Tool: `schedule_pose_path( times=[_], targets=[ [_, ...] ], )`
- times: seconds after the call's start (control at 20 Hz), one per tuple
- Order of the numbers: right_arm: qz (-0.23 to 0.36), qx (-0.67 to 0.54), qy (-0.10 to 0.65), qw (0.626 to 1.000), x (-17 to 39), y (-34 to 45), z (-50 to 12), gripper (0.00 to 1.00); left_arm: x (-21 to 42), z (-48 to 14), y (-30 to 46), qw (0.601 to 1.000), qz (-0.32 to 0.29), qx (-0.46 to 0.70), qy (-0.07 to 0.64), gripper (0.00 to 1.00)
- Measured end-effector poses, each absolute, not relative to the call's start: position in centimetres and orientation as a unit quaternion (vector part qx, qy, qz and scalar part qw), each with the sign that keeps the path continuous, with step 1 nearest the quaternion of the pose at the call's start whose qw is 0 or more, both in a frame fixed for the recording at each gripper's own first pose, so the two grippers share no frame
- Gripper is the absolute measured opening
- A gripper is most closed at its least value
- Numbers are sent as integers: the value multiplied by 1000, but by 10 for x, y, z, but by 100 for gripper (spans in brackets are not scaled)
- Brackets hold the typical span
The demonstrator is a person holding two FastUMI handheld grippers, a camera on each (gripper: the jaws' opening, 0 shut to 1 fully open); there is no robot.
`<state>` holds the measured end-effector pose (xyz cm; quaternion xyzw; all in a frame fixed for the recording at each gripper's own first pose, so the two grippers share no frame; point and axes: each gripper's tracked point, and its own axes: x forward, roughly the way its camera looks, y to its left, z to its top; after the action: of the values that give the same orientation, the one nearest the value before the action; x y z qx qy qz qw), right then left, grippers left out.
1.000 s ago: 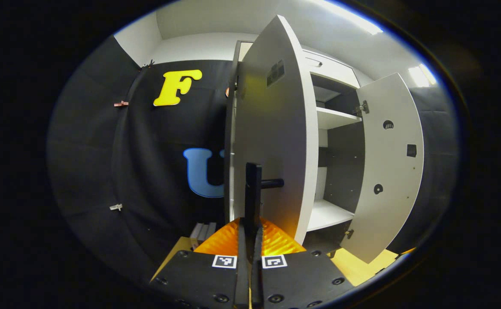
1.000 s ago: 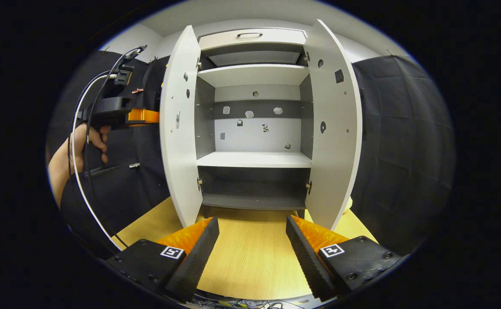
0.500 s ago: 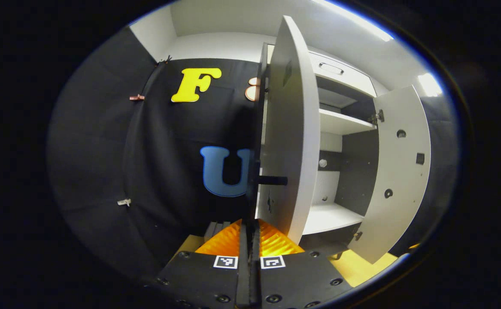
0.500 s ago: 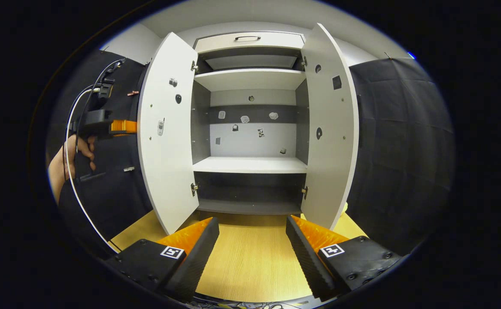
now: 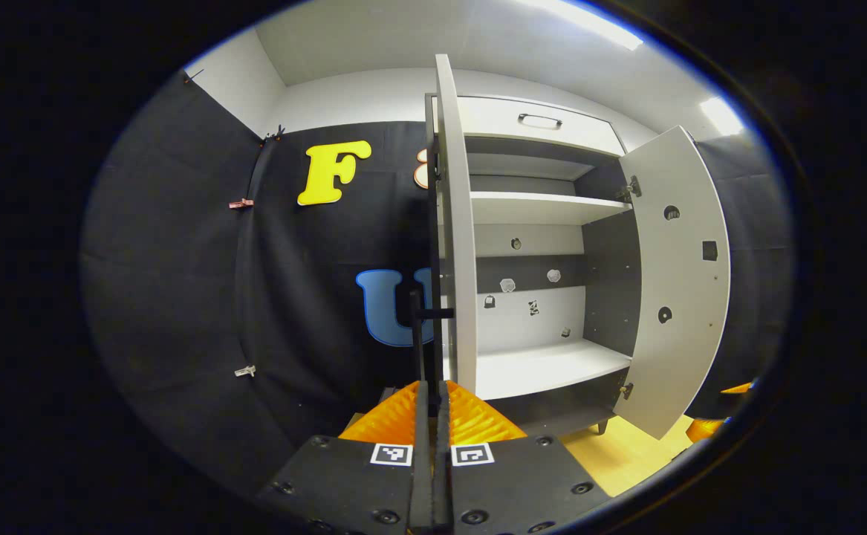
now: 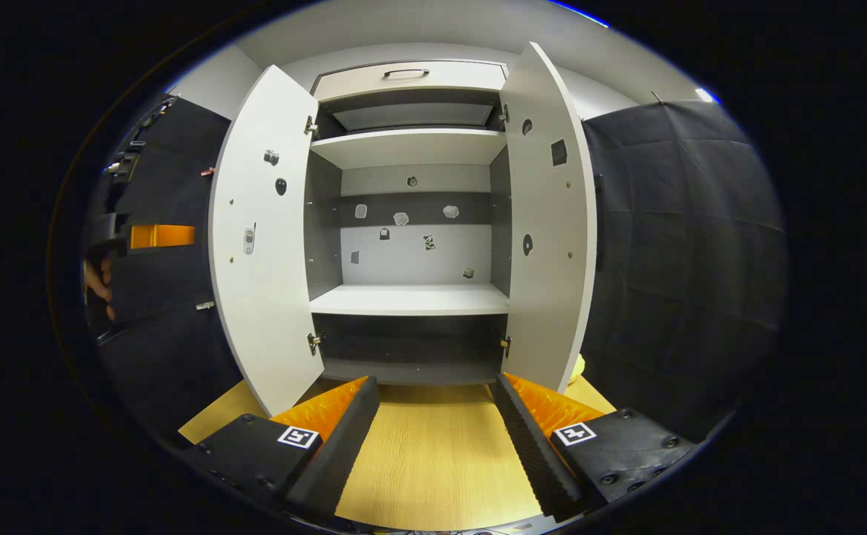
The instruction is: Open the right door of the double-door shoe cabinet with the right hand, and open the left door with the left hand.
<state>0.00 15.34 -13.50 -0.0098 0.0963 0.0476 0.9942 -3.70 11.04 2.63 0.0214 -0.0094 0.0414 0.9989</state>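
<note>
The shoe cabinet stood on the wooden worktop with both of its doors swung wide. In the right gripper view the left door stood angled outward at the left of the opening and the right door stood angled outward at the right, so the inner faces of both showed, along with the pale shelves and the back panel with small marks on it. A closed drawer with a slim handle sat across the top of the cabinet. The right claw hung low in front of the cabinet, over the worktop, its fingers spread wide apart and holding nothing, well clear of either door. In the left gripper view the left door appeared nearly edge-on, and its dark bar handle stood just ahead of the left claw, whose two fingers were pressed together with no gap between them; whether they gripped the lower end of the handle or only lined up with it I could not tell. The right door showed beyond, open to the right. In the right gripper view the left claw's body and a hand holding it showed at the far left, just beside the left door's outer face.
</note>
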Motion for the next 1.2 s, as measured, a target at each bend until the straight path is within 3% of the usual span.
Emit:
schedule_pose_path(
  times=[0.2, 0.3, 0.45, 0.65, 0.75, 1.2],
  targets=[
    [41, 1, 75, 996, 19, 147, -109, 99, -48, 19, 81, 999, 33, 8, -12, 6],
    [36, -2, 63, 997, 27, 143, -97, 99, -45, 11, 62, 1000, 16, 13, -17, 14],
    [30, -9, 51, 998, 38, 132, -86, 99, -43, -6, 37, 1000, 4, 9, -9, 55],
    [30, -8, 51, 998, 45, 119, -83, 99, -41, -4, 11, 999, 1, 11, -30, 91],
    [25, -11, 56, 998, 46, 108, -88, 99, -42, -4, 4, 999, 10, 16, -32, 95],
    [63, -5, 86, 994, 51, 88, -113, 99, -41, -41, -39, 999, 35, 20, 2, 95]
  ],
)
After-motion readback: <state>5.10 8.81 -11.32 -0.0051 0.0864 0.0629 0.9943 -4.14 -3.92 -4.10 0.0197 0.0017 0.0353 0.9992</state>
